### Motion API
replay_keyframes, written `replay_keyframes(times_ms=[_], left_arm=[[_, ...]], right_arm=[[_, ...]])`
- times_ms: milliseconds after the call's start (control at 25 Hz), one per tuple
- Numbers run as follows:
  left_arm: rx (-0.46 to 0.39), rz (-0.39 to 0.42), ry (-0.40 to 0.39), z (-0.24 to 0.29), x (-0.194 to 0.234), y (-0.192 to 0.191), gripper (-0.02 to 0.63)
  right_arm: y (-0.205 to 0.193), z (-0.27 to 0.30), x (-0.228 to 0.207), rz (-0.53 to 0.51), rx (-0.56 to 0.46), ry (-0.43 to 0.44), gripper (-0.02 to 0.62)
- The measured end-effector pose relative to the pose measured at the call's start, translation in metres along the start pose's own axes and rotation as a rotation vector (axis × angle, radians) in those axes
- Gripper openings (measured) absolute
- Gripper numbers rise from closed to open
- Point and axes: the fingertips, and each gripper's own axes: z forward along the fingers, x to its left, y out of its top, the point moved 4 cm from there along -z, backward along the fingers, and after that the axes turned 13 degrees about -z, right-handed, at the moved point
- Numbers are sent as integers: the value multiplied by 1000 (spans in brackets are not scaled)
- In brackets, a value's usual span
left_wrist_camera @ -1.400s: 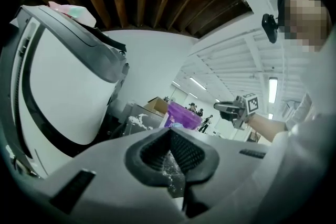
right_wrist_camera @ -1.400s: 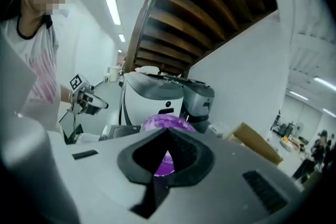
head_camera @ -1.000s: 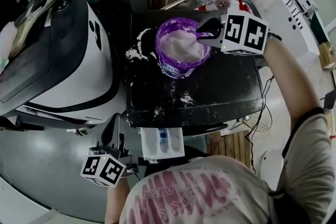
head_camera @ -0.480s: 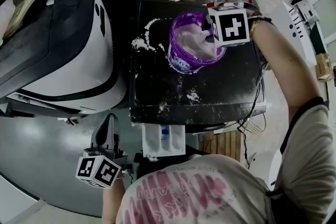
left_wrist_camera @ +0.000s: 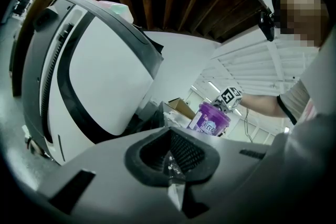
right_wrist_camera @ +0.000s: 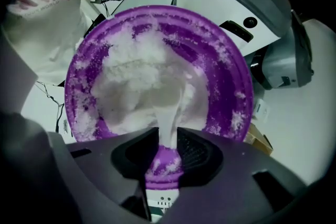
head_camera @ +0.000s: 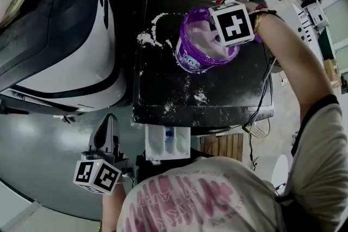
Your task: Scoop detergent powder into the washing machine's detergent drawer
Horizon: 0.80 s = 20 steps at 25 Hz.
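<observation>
Two grippers are held by one person. Nearest, low on the left, the left gripper [left_wrist_camera: 169, 149] has its jaws pressed together on nothing, just left of the white detergent drawer [head_camera: 157, 144], which juts out under the near edge of a black worktop [head_camera: 228, 89] dusted with spilled powder [head_camera: 145, 38]. Farther back on that worktop stands a purple tub [head_camera: 190, 60] of detergent powder [right_wrist_camera: 136, 81]; the right gripper [right_wrist_camera: 168, 136] points down into it, jaws spread, just opened, a white scoop handle [right_wrist_camera: 169, 113] between their tips.
</observation>
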Motion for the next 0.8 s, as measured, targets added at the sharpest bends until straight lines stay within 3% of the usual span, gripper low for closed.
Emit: replay_keyframes(times_ms=[200, 400, 800], left_arm=[[0, -6, 2, 0, 2, -1, 3], [-6, -5, 7, -1, 2, -1, 3], [-7, 6, -4, 0, -6, -2, 3]], right_arm=[[1, 2, 2, -12, 7, 29, 66], [1, 1, 6, 1, -19, 25, 63], [-4, -10, 16, 33, -70, -65, 51]])
